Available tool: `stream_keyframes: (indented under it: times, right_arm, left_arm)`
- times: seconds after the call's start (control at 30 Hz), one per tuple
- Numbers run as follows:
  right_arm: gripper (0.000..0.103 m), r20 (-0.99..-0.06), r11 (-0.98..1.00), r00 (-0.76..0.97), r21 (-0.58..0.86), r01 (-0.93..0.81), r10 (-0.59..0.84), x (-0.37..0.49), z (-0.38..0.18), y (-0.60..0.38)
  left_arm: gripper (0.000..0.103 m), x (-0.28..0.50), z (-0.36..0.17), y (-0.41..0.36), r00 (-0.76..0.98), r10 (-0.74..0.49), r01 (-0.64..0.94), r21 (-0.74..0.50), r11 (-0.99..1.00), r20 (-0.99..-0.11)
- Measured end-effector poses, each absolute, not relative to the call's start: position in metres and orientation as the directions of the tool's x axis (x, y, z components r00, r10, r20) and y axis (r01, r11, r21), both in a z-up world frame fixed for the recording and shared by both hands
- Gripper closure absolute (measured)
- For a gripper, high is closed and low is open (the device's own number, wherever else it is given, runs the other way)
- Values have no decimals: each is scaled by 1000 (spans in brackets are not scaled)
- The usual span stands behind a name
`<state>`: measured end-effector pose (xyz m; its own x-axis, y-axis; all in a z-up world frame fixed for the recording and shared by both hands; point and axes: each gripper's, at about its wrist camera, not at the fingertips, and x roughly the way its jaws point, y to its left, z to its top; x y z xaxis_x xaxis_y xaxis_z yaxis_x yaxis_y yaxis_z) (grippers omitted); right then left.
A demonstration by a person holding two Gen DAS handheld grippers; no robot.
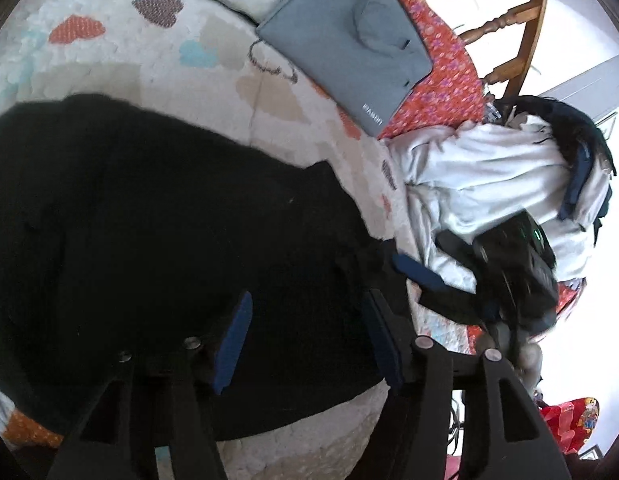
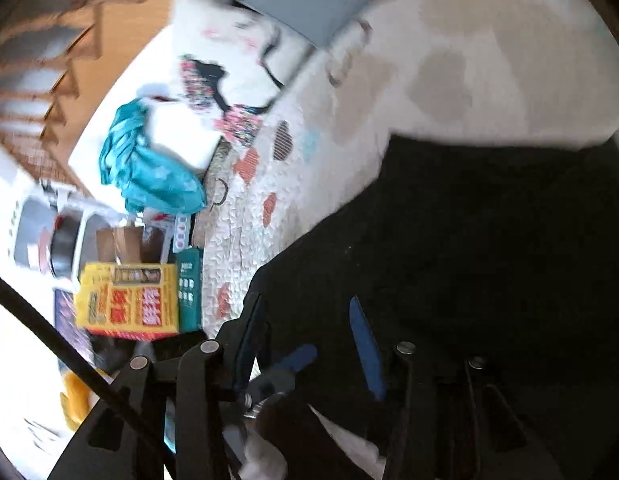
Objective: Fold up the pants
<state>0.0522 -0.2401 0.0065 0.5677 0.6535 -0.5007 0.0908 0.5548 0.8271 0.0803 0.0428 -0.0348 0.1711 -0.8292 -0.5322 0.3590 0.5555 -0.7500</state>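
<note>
The black pants (image 1: 157,240) lie spread on a white heart-patterned blanket (image 1: 149,68). My left gripper (image 1: 309,320) is open, its blue-padded fingers (image 1: 233,340) just above the pants near their right edge. My right gripper (image 1: 413,272) shows in the left wrist view at the pants' right edge. In the right wrist view the pants (image 2: 489,248) fill the right side, and my right gripper (image 2: 305,328) is open over their edge. The left gripper's blue tips (image 2: 297,360) show below it. That view is blurred.
A folded grey garment (image 1: 349,36) lies at the far side of the blanket. A heap of white and dark clothes (image 1: 501,176) lies to the right, below a wooden chair (image 1: 521,20). A teal cloth (image 2: 149,168) and yellow box (image 2: 129,300) lie left.
</note>
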Motion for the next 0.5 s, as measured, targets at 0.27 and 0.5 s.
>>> stream_keyframes:
  times: [0.27, 0.5]
  right_arm:
    - [49, -477, 434, 521, 876, 212, 708, 8, -41, -233]
    - [59, -444, 366, 527, 896, 252, 724, 10, -68, -221]
  left_arm:
    - [43, 82, -37, 47, 184, -829, 341, -756, 558, -528]
    - [43, 80, -37, 46, 205, -810, 337, -738, 585, -549]
